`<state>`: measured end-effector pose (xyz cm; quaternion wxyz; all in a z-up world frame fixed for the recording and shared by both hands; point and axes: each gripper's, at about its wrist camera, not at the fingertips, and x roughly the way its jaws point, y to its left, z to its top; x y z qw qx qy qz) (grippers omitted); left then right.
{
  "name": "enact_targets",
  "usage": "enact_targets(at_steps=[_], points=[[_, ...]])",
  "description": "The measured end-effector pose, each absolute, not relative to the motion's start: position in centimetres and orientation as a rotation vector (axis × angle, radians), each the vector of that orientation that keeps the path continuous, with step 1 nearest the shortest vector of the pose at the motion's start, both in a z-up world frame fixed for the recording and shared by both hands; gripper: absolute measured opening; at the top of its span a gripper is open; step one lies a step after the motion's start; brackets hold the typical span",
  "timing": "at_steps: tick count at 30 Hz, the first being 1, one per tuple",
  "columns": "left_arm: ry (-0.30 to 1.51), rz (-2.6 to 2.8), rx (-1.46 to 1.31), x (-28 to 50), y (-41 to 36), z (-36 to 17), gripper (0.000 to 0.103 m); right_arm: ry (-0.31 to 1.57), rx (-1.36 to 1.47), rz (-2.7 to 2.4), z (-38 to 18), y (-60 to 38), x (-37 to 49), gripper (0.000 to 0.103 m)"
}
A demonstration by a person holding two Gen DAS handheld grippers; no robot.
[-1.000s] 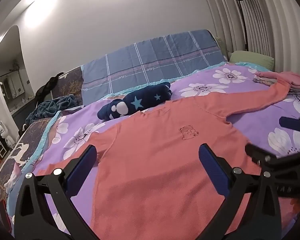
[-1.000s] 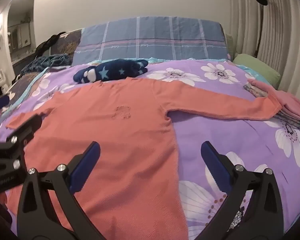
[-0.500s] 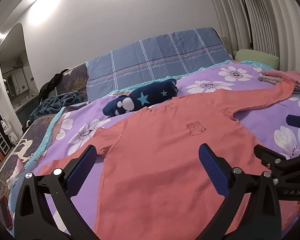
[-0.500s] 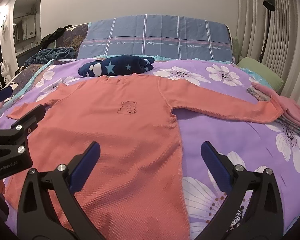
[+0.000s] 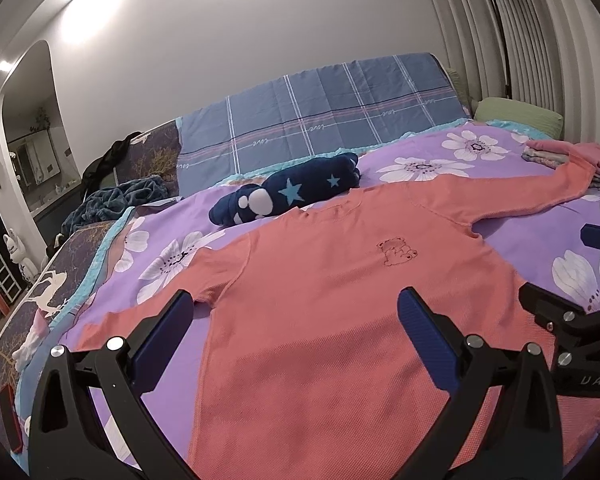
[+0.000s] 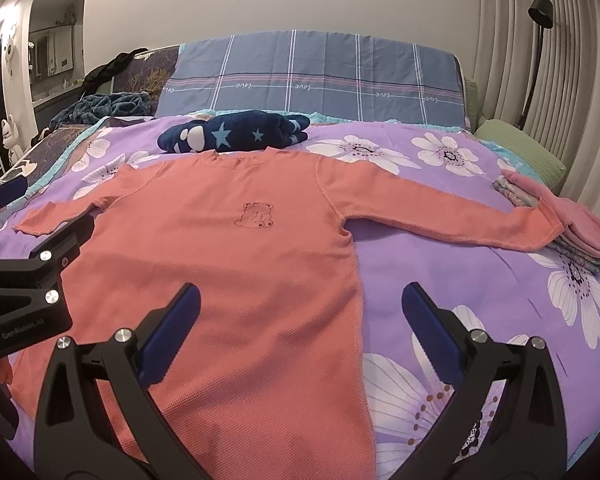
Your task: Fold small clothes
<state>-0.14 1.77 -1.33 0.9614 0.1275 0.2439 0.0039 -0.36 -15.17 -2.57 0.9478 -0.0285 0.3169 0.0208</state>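
A coral long-sleeved shirt (image 5: 340, 300) with a small bear print lies flat, front up, on the purple flowered bedspread (image 5: 172, 236), sleeves spread; it also shows in the right wrist view (image 6: 240, 264). My left gripper (image 5: 296, 320) is open and empty above the shirt's lower left part. My right gripper (image 6: 300, 312) is open and empty above the shirt's lower right edge. Each gripper shows at the side of the other's view.
A rolled navy star-print cloth (image 6: 236, 136) lies just beyond the collar. A stack of folded pink and grey clothes (image 6: 556, 216) sits at the right, touching the right cuff. A green pillow (image 6: 520, 148) and a blue plaid cover (image 6: 320, 76) are at the head.
Both grippers have pulled back and risen a little, so more of the shirt and bed shows. The shirt has not moved. Both stay open.
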Motion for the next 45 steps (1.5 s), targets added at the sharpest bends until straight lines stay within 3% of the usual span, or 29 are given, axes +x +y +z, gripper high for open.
enact_targets(at_steps=[45], points=[[0.521, -0.012, 0.247, 0.23, 1.74, -1.87, 0.102, 0.629, -0.043, 0.061, -2.80, -14.90, -0.35, 0.101]])
